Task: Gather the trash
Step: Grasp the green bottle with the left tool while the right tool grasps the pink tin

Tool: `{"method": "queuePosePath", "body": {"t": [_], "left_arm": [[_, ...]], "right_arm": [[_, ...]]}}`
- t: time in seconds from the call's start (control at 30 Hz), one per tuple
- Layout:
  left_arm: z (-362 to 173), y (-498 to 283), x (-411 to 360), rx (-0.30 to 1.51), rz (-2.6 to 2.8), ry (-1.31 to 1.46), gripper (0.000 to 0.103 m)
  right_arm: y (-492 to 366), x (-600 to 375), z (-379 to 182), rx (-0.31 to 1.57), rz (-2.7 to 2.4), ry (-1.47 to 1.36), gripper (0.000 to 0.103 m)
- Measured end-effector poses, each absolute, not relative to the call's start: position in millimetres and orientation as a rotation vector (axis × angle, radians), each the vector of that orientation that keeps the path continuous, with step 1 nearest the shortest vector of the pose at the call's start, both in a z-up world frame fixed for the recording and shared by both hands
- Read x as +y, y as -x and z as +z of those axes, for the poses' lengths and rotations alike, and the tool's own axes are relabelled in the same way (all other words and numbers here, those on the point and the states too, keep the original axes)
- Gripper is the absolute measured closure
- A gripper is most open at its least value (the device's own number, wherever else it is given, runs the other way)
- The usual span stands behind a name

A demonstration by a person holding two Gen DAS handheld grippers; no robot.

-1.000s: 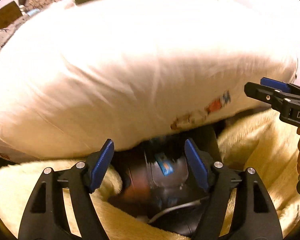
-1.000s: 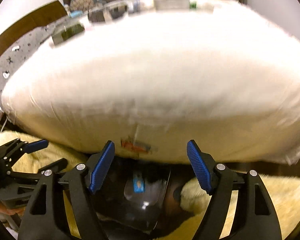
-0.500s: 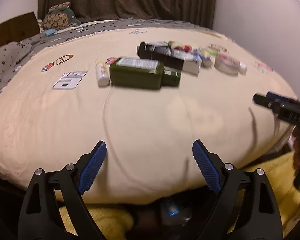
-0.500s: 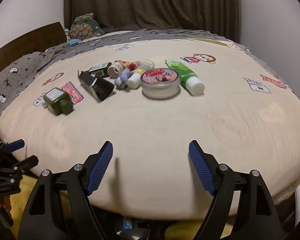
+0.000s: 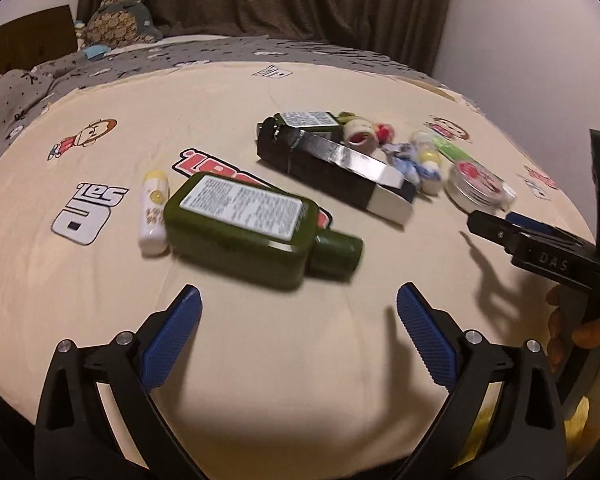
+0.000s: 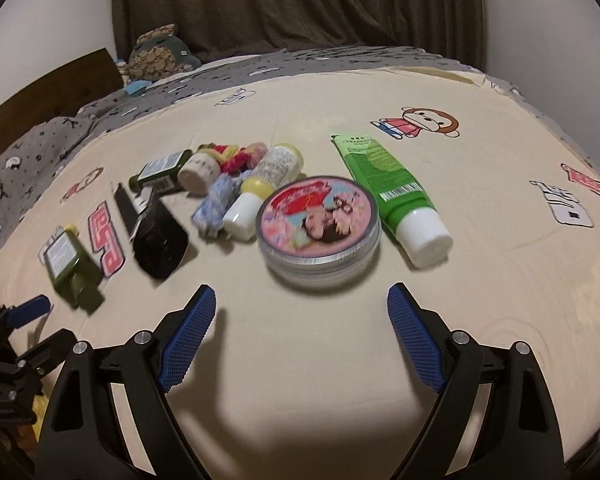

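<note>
Several trash items lie on a cream bedsheet point(image 5: 260, 360). A dark green bottle point(image 5: 256, 230) lies just ahead of my open, empty left gripper point(image 5: 298, 336), with a small white-yellow tube point(image 5: 153, 210) at its left and a black-and-white box point(image 5: 336, 168) behind. My open, empty right gripper point(image 6: 300, 332) faces a round pink-lidded tin point(image 6: 318, 224), with a green tube point(image 6: 392, 192) at its right. The green bottle point(image 6: 72, 268) and the black box point(image 6: 156, 236) show at the left there. The right gripper point(image 5: 540, 240) shows in the left wrist view.
A second small green bottle point(image 6: 160, 168), a white roll point(image 6: 198, 172), colourful hair ties point(image 6: 232, 156), a white-yellow bottle point(image 6: 264, 184) and a blue cloth bit point(image 6: 216, 204) lie clustered behind. A grey blanket point(image 6: 100, 120) and a plush toy point(image 6: 160, 56) lie at the bed's far side.
Both grippers rose from under the bed's edge to above the sheet and moved closer to the items. Both stay open.
</note>
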State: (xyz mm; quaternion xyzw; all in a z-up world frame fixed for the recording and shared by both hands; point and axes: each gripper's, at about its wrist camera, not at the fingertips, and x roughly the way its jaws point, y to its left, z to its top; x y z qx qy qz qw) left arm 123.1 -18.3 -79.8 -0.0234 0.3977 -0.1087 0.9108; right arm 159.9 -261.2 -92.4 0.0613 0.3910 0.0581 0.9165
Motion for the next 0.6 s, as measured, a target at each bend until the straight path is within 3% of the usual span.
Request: {"method": "queuePosePath", "body": {"t": [0.47, 0.6], "left_arm": [[-79.8, -187.0, -20.3, 0.847, -0.185, 0.102, 0.009], [-82.2, -194.1, -25.6, 0.845, -0.166, 0.034, 0.022]], "right_arm": [[-196.3, -264.0, -97.0, 0.828, 0.133, -0.117, 0.014], [-202.9, -262.9, -97.0, 0.828, 0.129, -0.104, 0.014]]}}
